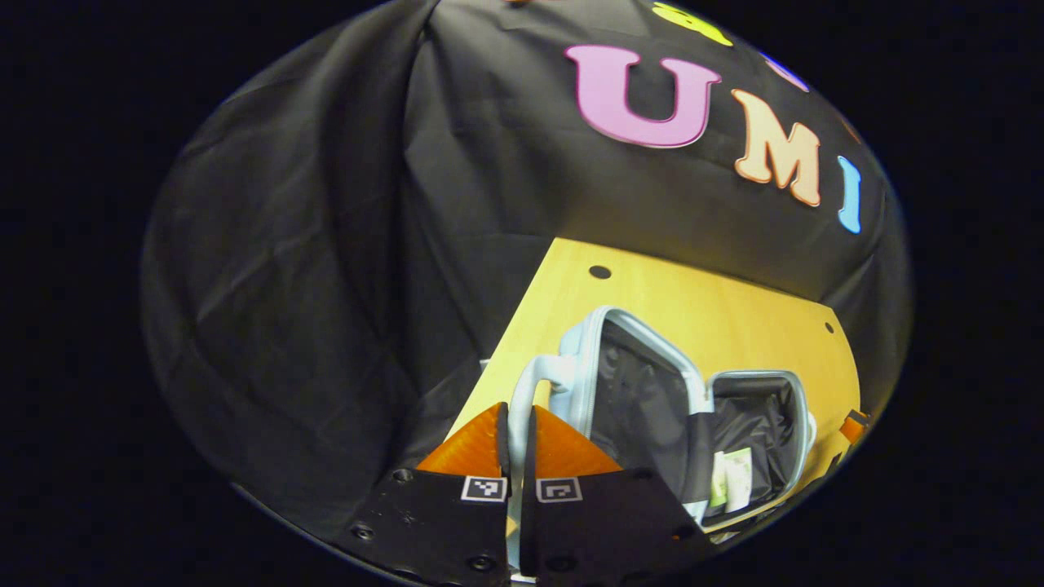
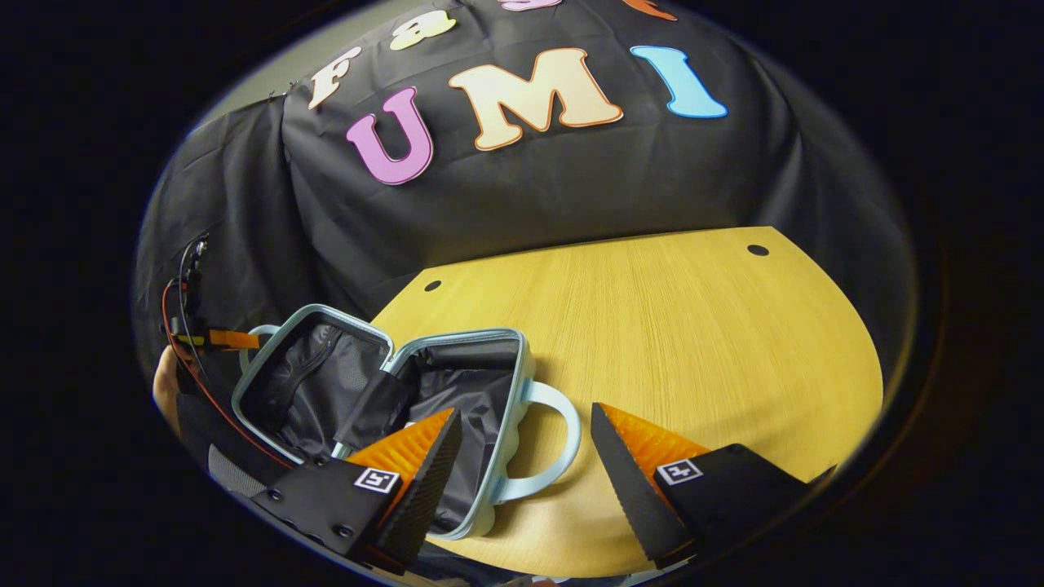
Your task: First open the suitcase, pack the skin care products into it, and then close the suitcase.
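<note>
Suitcase point(image 2: 489, 383) open, hard shell, crinkled fabric lining.

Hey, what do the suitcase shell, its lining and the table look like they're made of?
Suitcase shell: likely hard moulded plastic, pale blue, smooth with a soft sheen. Lining: thin black fabric, probably synthetic, wrinkled and slightly shiny. Table: wood or wood-look laminate, with fine straight grain lines, matte.

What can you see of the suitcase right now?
The suitcase is a small pale-blue hard-shell case lying open flat on the wooden table, both halves lined with black fabric. Each half has a looped handle. In the left gripper view a light-coloured packet lies in one half, and the left gripper is pinched shut on the near handle.
</note>
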Available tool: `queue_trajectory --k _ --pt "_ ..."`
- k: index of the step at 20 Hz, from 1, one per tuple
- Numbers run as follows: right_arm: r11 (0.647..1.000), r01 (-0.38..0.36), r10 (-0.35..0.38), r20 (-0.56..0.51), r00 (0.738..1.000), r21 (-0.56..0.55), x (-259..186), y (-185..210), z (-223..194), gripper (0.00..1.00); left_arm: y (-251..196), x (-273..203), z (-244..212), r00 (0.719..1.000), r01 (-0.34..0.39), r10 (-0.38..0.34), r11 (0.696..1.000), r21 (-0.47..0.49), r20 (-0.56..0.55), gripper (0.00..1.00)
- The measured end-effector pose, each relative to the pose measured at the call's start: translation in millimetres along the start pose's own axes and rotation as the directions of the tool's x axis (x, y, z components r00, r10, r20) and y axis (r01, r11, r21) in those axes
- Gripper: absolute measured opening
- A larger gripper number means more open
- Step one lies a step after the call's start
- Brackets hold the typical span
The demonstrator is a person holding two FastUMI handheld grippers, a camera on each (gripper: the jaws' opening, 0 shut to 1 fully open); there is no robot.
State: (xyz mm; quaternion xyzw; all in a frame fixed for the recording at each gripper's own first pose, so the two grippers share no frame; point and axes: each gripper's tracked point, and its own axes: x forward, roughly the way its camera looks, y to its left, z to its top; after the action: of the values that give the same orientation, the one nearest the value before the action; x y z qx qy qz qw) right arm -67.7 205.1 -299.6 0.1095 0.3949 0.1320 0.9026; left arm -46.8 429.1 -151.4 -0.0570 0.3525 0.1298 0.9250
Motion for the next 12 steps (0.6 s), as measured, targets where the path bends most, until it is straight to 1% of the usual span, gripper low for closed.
queue_trajectory --k 3,4,7,12 --pt "1.000 -0.022 0.022 0.001 1.000 -0.018 -6 -12 4 0.98 -40 -28 26 0.998 0.031 -0.032 0.999 0.027 0.058 0.00" --pt "0.999 -0.033 0.033 0.003 0.999 -0.023 -8 -14 7 0.98 -54 -35 33 0.996 0.051 -0.054 0.998 0.034 0.075 0.00" --pt "0.998 -0.050 0.050 0.020 0.999 -0.032 -16 -26 14 0.98 -93 -52 45 0.989 0.092 -0.097 0.995 0.045 0.113 0.00" --pt "0.998 -0.058 0.059 0.024 0.998 -0.031 -28 -47 12 0.98 -155 -74 57 0.973 0.177 -0.186 0.981 0.081 0.133 0.00"
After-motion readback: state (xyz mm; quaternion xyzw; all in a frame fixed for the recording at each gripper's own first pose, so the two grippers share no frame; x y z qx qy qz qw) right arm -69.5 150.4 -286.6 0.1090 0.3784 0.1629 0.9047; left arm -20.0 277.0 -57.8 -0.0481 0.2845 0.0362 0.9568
